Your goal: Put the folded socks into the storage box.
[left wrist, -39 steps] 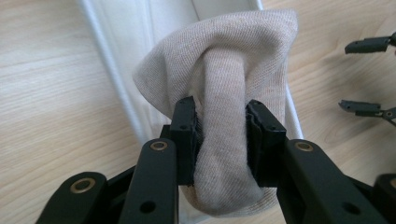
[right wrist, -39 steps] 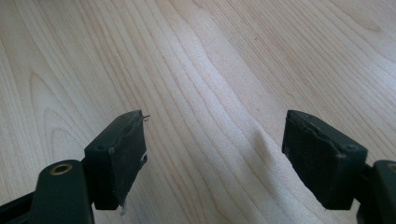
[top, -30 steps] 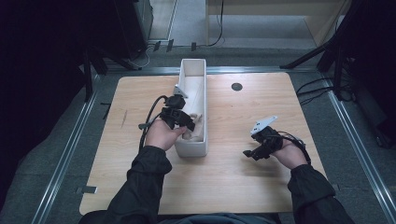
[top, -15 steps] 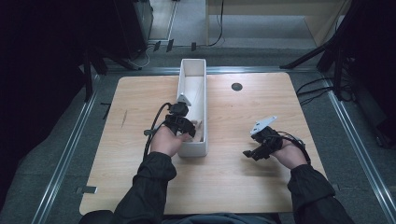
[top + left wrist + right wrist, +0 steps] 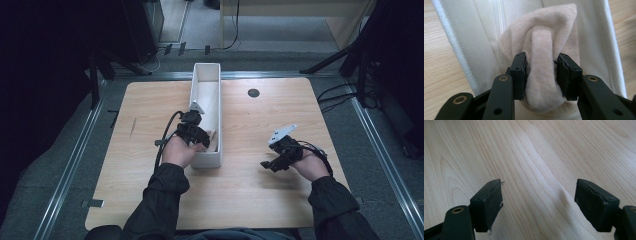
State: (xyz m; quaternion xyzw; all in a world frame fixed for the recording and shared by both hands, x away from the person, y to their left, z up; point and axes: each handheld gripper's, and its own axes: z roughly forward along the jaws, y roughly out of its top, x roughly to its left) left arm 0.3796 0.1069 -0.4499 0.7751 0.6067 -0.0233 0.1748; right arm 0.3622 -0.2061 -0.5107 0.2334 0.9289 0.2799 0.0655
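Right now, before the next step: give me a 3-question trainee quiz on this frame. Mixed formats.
1. True or false: the cloth sits between the left gripper fingers, inside the white bin.
2. What lies under the right gripper? A) a folded cloth B) bare wooden table C) the bin
3. Fill in: the bin stands lengthwise, running from the person's side toward the table's ____ edge.

Key: 1 true; 2 B; 3 far. Note: the left fingers have just been opening, with the cloth between them; whether they still press it is unclear.
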